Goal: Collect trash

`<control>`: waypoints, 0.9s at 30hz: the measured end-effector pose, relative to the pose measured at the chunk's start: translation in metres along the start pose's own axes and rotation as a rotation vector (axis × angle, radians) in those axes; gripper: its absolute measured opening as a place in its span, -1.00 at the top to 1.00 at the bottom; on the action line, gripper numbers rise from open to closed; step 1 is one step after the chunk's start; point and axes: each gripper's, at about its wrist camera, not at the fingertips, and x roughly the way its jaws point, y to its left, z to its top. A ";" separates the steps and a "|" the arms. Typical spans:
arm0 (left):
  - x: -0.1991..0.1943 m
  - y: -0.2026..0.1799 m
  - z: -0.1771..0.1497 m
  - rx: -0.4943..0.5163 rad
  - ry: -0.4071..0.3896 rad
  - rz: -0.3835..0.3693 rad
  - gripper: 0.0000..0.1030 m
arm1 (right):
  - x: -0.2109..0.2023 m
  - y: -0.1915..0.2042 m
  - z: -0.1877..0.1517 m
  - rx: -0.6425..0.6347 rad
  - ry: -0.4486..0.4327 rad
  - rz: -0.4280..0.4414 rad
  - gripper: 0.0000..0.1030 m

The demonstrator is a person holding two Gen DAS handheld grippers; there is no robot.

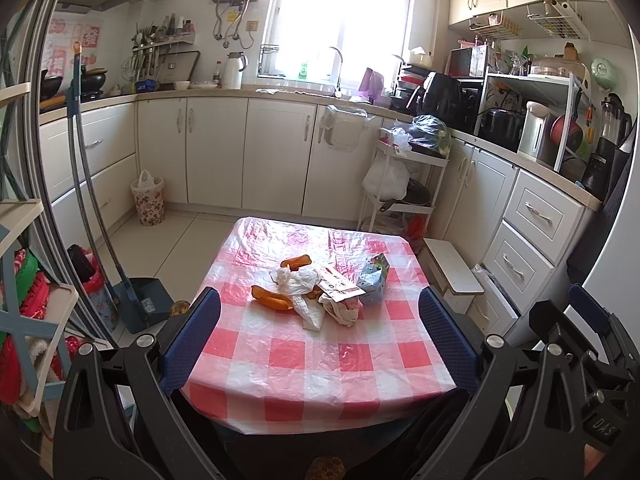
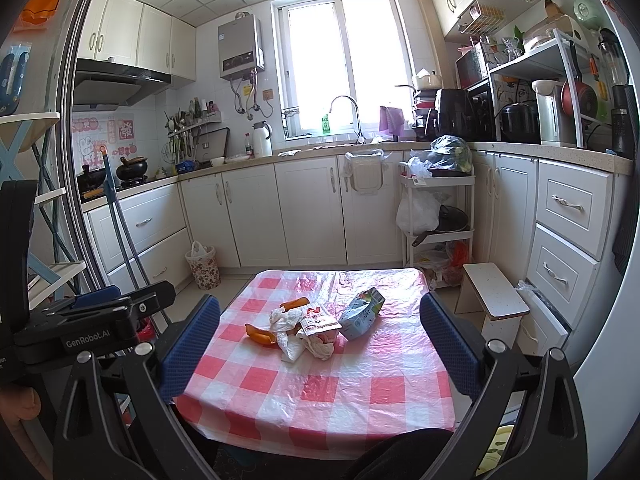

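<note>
Facing: a heap of trash in the middle of a small square table (image 1: 320, 368) covered with a crinkled red-and-white checked plastic cloth.
Trash: curled orange peels (image 1: 272, 301), crumpled white tissue and thin plastic wrap (image 1: 298, 286), a torn printed paper packet (image 1: 340, 286), and a crushed pale blue carton (image 1: 372, 278) lying on its side, touching the packet's right edge.
Handling: all looks light and soft; I judge the wrap will slip and crumple, the peels may be damp, and the carton is the stiffest piece, best pinched across its flat sides.
My left gripper (image 1: 320, 340): blue padded fingers spread wide, holding nothing, hovering over the table's near edge.
My right gripper (image 2: 320, 344): fingers equally wide and empty, short of the heap.
Surface: the cloth is loose and glossy, likely to drag with a low grab.
Room: a kitchen with white cabinets; a lined floral waste bin (image 1: 148, 202) stands on the floor beyond the table's far left corner, well apart.
</note>
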 end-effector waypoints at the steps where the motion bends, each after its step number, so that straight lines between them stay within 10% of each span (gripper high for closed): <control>1: 0.000 0.000 0.000 0.000 0.000 0.000 -0.86 | 0.000 0.000 0.000 0.000 0.000 0.000 -0.86; 14: 0.009 0.021 -0.003 0.018 -0.008 0.034 -0.86 | 0.011 -0.002 -0.001 0.008 0.016 -0.026 -0.86; 27: 0.107 0.094 -0.035 -0.055 0.179 0.128 -0.84 | 0.138 -0.025 -0.043 0.069 0.279 0.020 -0.86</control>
